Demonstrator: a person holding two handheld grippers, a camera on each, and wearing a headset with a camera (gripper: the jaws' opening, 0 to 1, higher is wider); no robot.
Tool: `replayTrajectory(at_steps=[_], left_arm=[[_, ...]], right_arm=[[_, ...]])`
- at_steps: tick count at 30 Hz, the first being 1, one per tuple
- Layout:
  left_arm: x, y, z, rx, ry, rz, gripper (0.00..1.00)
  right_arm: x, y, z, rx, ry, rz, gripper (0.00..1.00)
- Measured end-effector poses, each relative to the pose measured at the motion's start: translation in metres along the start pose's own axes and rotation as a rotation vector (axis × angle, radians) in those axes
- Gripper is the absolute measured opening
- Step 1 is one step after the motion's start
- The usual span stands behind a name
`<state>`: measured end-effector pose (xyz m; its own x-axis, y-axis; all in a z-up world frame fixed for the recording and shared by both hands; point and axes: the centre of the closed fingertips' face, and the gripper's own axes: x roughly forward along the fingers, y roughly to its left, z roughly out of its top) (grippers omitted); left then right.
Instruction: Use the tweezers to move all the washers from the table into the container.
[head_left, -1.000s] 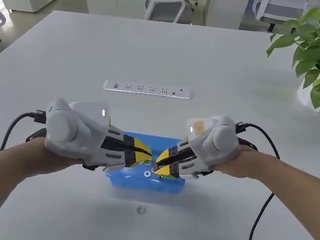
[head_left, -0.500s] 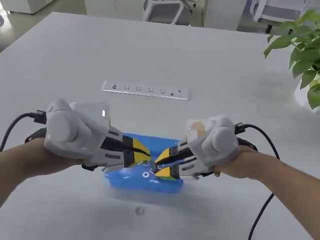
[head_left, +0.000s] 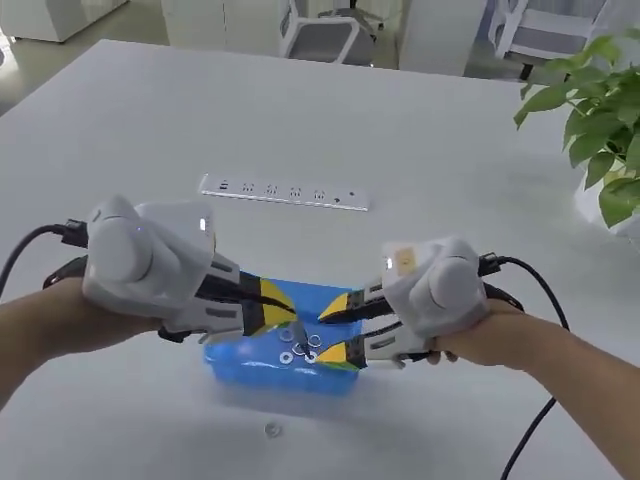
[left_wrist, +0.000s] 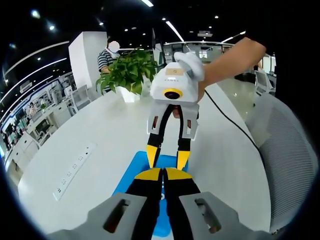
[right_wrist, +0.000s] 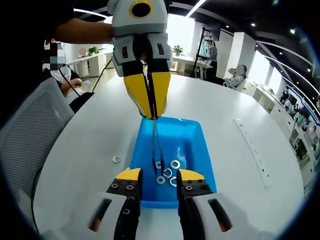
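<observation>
- The left tongs (head_left: 285, 310) come in over the left end of the container (head_left: 232, 362), with both yellow jaws clamped together on the upper end of the tweezers (right_wrist: 153, 131).
- The tweezers hang with their long axis running from the clamped jaws steeply down into the container. The tips point at the container floor among the washers (right_wrist: 169, 171). Whether the tips grip a washer cannot be told.
- The blue container lies on the white worktop (head_left: 420, 150). The washers sit clustered on its floor, toward its near wall.
- One loose washer (head_left: 272, 430) lies flat on the worktop just outside the near wall of the container.
- The right tongs (head_left: 340, 328) reach in from the right end of the container with jaws parted and nothing between them. They face the left tongs across the washers.
- A power strip (head_left: 285, 192) lies on the worktop beyond the container's far wall.
</observation>
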<state>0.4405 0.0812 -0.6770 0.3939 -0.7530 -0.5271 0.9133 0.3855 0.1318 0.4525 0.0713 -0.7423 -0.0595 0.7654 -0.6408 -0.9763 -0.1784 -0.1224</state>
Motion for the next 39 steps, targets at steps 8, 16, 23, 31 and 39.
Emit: replayTrajectory(at_steps=[8, 16, 23, 31, 39], left_arm=[[-0.006, -0.006, 0.006, 0.005, 0.009, 0.002, 0.04], [-0.017, -0.007, 0.011, 0.016, 0.013, 0.022, 0.04], [-0.025, -0.013, 0.012, 0.02, 0.023, 0.031, 0.04], [-0.034, -0.02, 0.015, 0.03, 0.027, 0.037, 0.04], [-0.042, -0.03, 0.016, 0.042, 0.037, 0.033, 0.04]], right_arm=[[-0.011, 0.001, -0.003, 0.038, 0.008, -0.04, 0.35], [-0.023, 0.005, -0.007, 0.093, 0.022, -0.099, 0.47], [-0.032, 0.012, -0.011, 0.155, 0.022, -0.144, 0.56], [-0.044, 0.018, -0.013, 0.223, 0.014, -0.195, 0.65], [-0.052, 0.028, -0.016, 0.268, 0.008, -0.231, 0.73]])
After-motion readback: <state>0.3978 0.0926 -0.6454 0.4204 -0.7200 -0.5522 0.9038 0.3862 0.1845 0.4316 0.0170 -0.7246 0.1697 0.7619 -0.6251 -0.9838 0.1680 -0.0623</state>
